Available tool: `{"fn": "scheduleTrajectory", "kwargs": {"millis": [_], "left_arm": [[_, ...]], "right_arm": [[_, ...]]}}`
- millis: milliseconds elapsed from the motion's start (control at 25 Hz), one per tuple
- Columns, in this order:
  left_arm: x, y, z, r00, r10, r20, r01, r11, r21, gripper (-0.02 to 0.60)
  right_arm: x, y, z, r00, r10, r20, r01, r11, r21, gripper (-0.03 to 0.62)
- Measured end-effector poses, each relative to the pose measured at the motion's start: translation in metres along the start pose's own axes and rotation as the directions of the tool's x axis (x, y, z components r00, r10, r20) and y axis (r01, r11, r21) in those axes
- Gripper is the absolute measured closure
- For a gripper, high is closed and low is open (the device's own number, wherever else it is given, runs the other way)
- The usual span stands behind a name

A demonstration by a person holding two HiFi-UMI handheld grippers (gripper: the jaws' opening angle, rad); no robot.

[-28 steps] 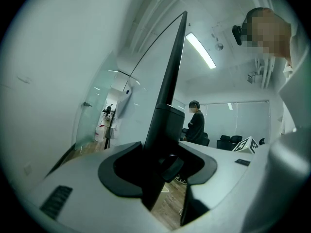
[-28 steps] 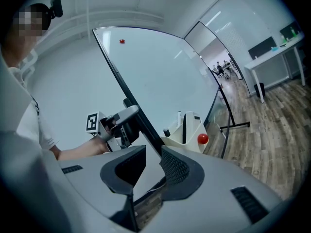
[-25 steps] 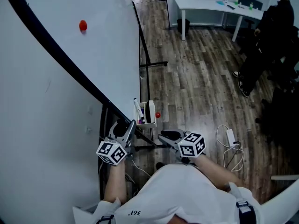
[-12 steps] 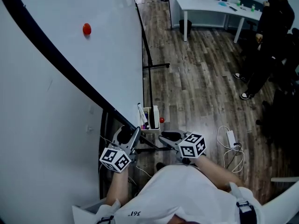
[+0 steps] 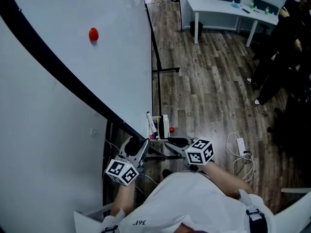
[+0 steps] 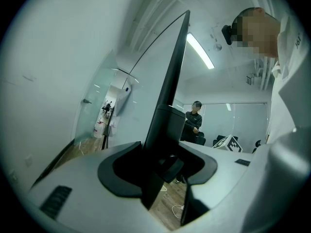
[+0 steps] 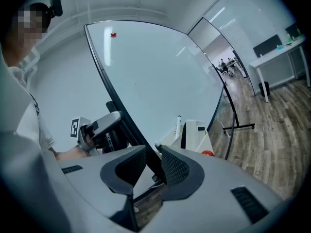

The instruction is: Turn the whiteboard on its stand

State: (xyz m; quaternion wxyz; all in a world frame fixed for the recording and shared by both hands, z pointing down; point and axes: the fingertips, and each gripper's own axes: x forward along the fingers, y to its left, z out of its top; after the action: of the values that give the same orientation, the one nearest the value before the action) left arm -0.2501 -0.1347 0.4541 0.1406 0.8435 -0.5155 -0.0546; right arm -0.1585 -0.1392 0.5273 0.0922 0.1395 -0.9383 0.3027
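Observation:
The large whiteboard [image 5: 97, 72] stands tilted, its black frame [image 5: 73, 81] running down to both grippers. A red magnet [image 5: 93, 34] sticks to it, and a marker tray [image 5: 163, 125] hangs at its lower corner. My left gripper [image 5: 143, 147] is shut on the frame's thick black edge [image 6: 170, 91], which fills the gap between the jaws [image 6: 160, 171]. My right gripper [image 5: 170, 142] is shut on the thin frame edge [image 7: 127, 125] close to the tray [image 7: 197, 132]; the ribbed pads [image 7: 174, 168] sit against it.
The stand's black leg [image 5: 163, 71] reaches across the wood floor. A white wall [image 5: 39, 154] lies close on the left. A white desk [image 5: 223, 6] and a bin [image 5: 197, 28] stand at the back. A person [image 5: 286, 42] is at the right. A cable with adapter [image 5: 240, 147] lies on the floor.
The board's lower corner with the tray has shifted right and down in the head view. My left gripper has moved down and right with it. The right gripper has kept its place.

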Motion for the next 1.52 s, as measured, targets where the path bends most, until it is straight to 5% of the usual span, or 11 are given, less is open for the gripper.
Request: {"fn": "scheduleTrajectory", "kwargs": {"millis": [840,1520], "left_arm": [[-0.006,-0.011,0.018,1.0,-0.003,-0.021,0.003,1.0,-0.007,0.367],[-0.019,-0.013,-0.02,1.0,0.003,0.0,-0.003,1.0,-0.01,0.364]], "right_arm": [[0.01,0.001,0.025,1.0,0.018,-0.002,-0.018,1.0,0.023,0.494],[0.003,-0.005,-0.018,1.0,0.009,-0.006,-0.009,1.0,0.013,0.494]]}}
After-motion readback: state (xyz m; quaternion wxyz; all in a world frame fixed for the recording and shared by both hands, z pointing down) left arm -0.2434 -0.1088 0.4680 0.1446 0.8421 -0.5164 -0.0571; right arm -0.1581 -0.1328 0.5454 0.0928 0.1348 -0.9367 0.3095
